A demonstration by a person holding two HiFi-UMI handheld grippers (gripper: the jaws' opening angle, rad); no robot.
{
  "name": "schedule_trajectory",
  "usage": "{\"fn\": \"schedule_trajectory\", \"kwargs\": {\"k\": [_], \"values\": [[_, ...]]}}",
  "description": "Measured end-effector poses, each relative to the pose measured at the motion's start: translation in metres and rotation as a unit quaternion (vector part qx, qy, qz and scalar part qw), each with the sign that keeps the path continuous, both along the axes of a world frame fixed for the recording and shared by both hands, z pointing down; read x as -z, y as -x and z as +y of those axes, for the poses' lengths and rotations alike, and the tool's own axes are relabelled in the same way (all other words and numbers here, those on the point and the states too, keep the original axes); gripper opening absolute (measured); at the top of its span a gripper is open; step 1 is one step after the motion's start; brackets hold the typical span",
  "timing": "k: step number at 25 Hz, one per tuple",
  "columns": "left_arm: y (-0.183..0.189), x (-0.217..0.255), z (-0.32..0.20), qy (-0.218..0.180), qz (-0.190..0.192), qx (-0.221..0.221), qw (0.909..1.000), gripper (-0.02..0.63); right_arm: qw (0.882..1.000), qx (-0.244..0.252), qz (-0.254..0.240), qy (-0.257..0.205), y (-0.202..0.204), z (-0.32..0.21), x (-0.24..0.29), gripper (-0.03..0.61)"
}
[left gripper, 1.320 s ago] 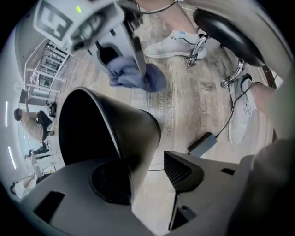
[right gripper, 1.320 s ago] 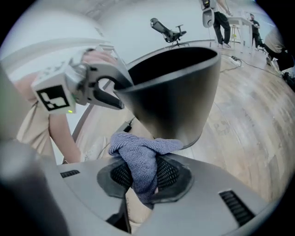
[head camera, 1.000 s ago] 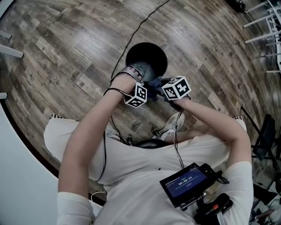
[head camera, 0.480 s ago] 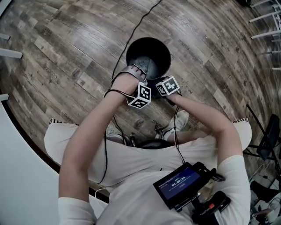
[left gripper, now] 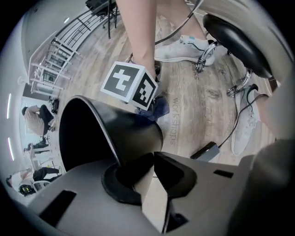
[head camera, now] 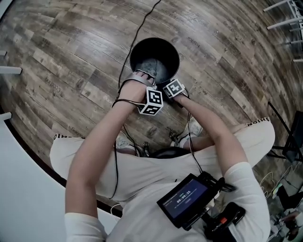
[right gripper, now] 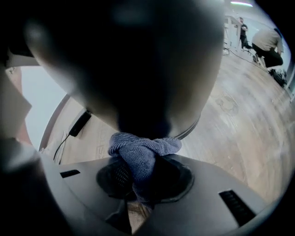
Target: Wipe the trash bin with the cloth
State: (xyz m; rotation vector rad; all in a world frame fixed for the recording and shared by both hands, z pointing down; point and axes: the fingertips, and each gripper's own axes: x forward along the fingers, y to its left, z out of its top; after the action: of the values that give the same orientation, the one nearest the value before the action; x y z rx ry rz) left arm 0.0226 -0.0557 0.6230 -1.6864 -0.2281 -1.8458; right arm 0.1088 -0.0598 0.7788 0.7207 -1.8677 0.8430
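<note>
A black round trash bin (head camera: 155, 59) stands on the wooden floor in front of the person's feet. In the left gripper view my left gripper (left gripper: 150, 162) is shut on the bin's (left gripper: 92, 133) near rim, with one jaw inside the wall and one outside. My right gripper (right gripper: 140, 171) is shut on a bunched blue cloth (right gripper: 143, 151), which presses against the bin's outer wall (right gripper: 138, 69) low on its side. The left gripper view shows the right gripper's marker cube (left gripper: 130, 85) beside the bin with the cloth (left gripper: 160, 109) under it. Both cubes (head camera: 151, 101) sit at the bin's near edge.
A black cable (head camera: 142, 28) runs over the floor past the bin. A small black box (left gripper: 206, 150) lies beside the bin. White shoes (left gripper: 184, 44) and a stool's base (left gripper: 237, 44) are close behind. White furniture legs (head camera: 284, 9) stand far right.
The right gripper has gone down along the bin's outer wall with the cloth and drawn closer to the left gripper. The left gripper keeps its hold on the rim.
</note>
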Motion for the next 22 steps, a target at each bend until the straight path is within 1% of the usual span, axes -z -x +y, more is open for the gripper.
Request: {"fn": "schedule_trajectory", "kwargs": {"k": [2, 4, 6, 7, 9, 11, 12, 13, 15, 18, 20, 22], "values": [[-0.003, 0.001, 0.001, 0.006, 0.016, 0.005, 0.9998, 0.087, 0.999, 0.030, 0.017, 0.001, 0.000, 0.007, 0.015, 0.095], [-0.001, 0.003, 0.006, 0.019, 0.024, 0.005, 0.9995, 0.098, 0.999, 0.047, 0.003, 0.002, 0.005, 0.017, 0.038, 0.095], [0.007, 0.005, 0.005, 0.022, 0.015, 0.003, 0.9997, 0.168, 0.999, 0.047, -0.021, 0.001, 0.009, 0.024, 0.070, 0.095], [0.012, 0.006, 0.000, 0.014, 0.007, 0.000, 0.9999, 0.177, 0.998, 0.047, -0.030, 0.000, 0.008, 0.027, 0.087, 0.095], [0.021, 0.005, -0.011, -0.019, -0.002, -0.012, 0.9997, 0.178, 0.998, 0.051, -0.045, -0.006, 0.007, 0.032, 0.121, 0.095], [0.025, 0.003, -0.017, -0.057, -0.010, -0.037, 0.9976, 0.173, 0.996, 0.059, -0.064, -0.015, 0.012, 0.041, 0.153, 0.095], [0.025, 0.002, -0.017, -0.069, -0.018, -0.050, 0.9962, 0.151, 0.995, 0.061, -0.075, -0.021, 0.016, 0.044, 0.168, 0.095], [0.025, 0.001, -0.014, -0.072, -0.025, -0.058, 0.9954, 0.116, 0.994, 0.060, -0.086, -0.027, 0.021, 0.045, 0.183, 0.095], [0.022, -0.002, -0.009, -0.064, -0.032, -0.061, 0.9956, 0.106, 0.993, 0.052, -0.103, -0.037, 0.030, 0.038, 0.204, 0.095], [0.017, -0.003, -0.004, -0.058, -0.031, -0.051, 0.9965, 0.103, 0.992, 0.031, -0.115, -0.033, 0.035, 0.021, 0.209, 0.095], [0.014, -0.002, -0.003, -0.055, -0.029, -0.045, 0.9970, 0.103, 0.993, 0.020, -0.117, -0.019, 0.034, 0.017, 0.200, 0.095], [0.012, 0.000, -0.001, -0.047, -0.029, -0.047, 0.9974, 0.103, 0.993, 0.013, -0.113, -0.014, 0.033, 0.015, 0.189, 0.095]]}}
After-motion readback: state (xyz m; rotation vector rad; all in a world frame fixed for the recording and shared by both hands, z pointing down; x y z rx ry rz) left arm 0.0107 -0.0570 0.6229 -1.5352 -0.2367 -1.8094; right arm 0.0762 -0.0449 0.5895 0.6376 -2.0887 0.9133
